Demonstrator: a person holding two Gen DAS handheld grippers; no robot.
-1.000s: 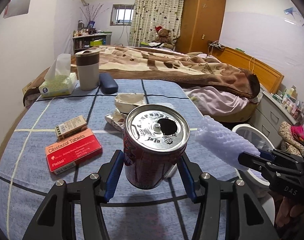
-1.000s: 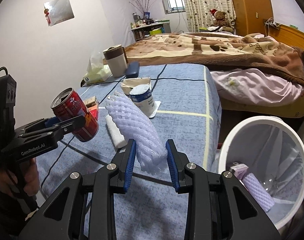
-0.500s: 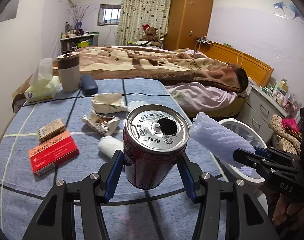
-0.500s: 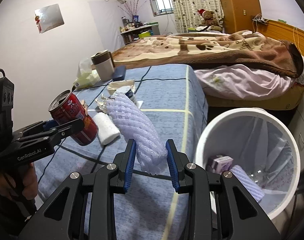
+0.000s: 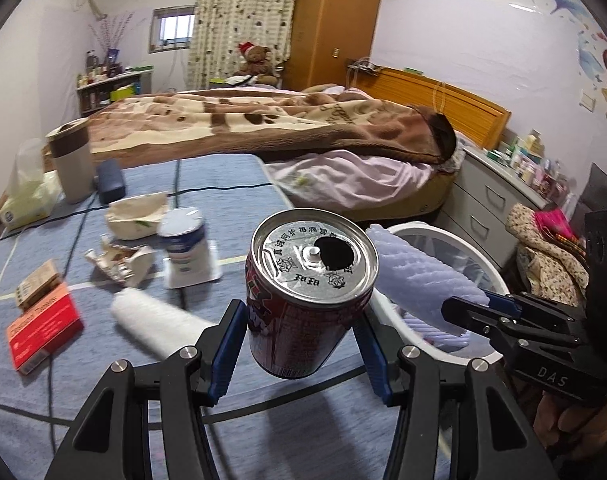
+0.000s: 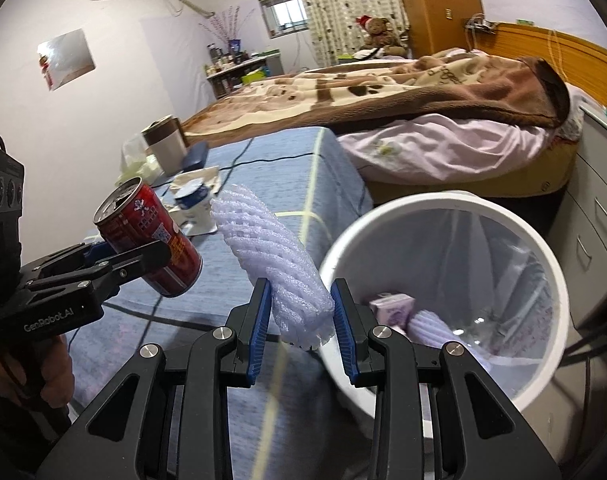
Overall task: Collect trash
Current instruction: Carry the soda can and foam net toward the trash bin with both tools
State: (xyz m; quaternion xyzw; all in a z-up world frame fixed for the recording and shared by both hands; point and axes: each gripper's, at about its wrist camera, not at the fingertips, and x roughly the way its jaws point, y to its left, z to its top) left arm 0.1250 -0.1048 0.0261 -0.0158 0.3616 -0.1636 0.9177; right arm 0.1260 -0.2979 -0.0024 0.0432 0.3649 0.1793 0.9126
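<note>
My left gripper is shut on a red drink can with an open silver top, held in the air over the blue table. The can also shows in the right wrist view, at the left. My right gripper is shut on a pale purple foam fruit net, which hangs at the near rim of the white waste bin. The bin stands off the table's right edge. It holds another foam net and a small purple carton.
On the table lie a white foam roll, a blue-and-white cup, crumpled paper, a red tablet box, a small brown box, a tissue pack and a tumbler. A bed lies behind, drawers to the right.
Both grippers have swung right with their loads. The bin now fills more of the right wrist view, and the foam net has come from over the table to the bin's rim.
</note>
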